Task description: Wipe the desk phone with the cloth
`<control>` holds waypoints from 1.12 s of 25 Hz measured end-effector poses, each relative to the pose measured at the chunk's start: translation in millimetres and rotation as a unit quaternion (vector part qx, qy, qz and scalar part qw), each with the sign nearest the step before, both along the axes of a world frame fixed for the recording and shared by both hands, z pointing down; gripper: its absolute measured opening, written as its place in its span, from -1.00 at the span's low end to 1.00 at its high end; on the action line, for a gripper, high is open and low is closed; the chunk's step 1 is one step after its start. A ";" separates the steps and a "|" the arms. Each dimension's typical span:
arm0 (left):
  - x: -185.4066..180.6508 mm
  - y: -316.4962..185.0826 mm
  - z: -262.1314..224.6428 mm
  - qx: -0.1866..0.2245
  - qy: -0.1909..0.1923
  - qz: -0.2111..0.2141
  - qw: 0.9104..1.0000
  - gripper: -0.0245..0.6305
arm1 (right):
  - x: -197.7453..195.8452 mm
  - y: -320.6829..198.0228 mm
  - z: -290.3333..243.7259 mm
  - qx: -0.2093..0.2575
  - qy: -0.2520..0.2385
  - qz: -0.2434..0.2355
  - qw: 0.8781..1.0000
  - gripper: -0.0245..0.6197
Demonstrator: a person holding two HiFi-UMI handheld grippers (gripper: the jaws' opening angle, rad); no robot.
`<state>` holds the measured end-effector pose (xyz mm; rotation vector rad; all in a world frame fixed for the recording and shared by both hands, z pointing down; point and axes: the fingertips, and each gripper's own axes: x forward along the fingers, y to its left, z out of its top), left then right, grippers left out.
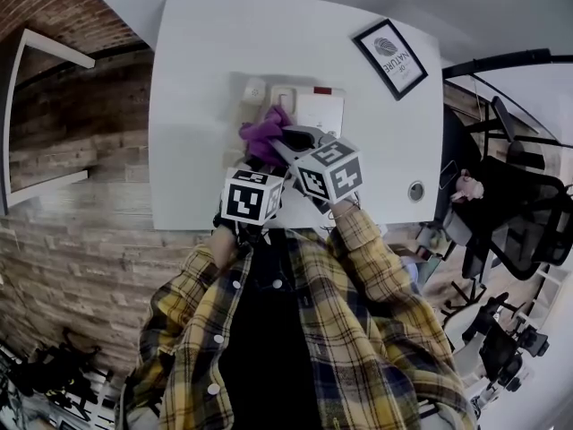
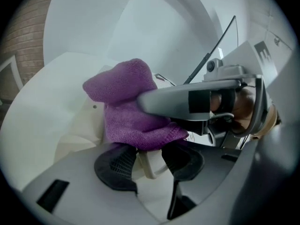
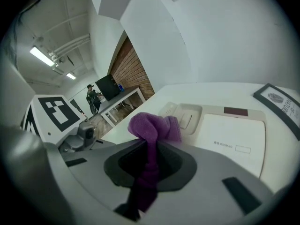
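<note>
Purple knitted cloth (image 3: 154, 128) against white plastic desk phone (image 3: 234, 135)
Right gripper (image 3: 150, 161) clamps the cloth at the phone's 8 o'clock edge. Left gripper (image 2: 149, 162) has its jaws narrowly apart, astride a white phone edge.

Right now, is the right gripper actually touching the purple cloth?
Touching. The right gripper view shows the purple cloth pinched between the closed jaws of the right gripper, with its bunched end sticking out beyond them.

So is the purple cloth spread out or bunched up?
Bunched up: the purple cloth is a crumpled wad, pinched between the right tongs.
</note>
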<state>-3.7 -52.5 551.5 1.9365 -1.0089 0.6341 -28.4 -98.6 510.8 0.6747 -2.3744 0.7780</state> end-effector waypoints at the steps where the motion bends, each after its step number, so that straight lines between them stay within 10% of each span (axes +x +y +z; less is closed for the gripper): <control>1: 0.0 0.1 0.0 0.000 -0.001 0.000 1.000 -0.43 | 0.0 1.7 0.5 0.001 0.003 -0.004 1.000 -0.74; 28: -1.5 0.3 0.1 -0.005 -0.005 0.002 1.000 -0.40 | 92.9 14.5 8.2 -0.003 0.013 0.059 0.998 -0.74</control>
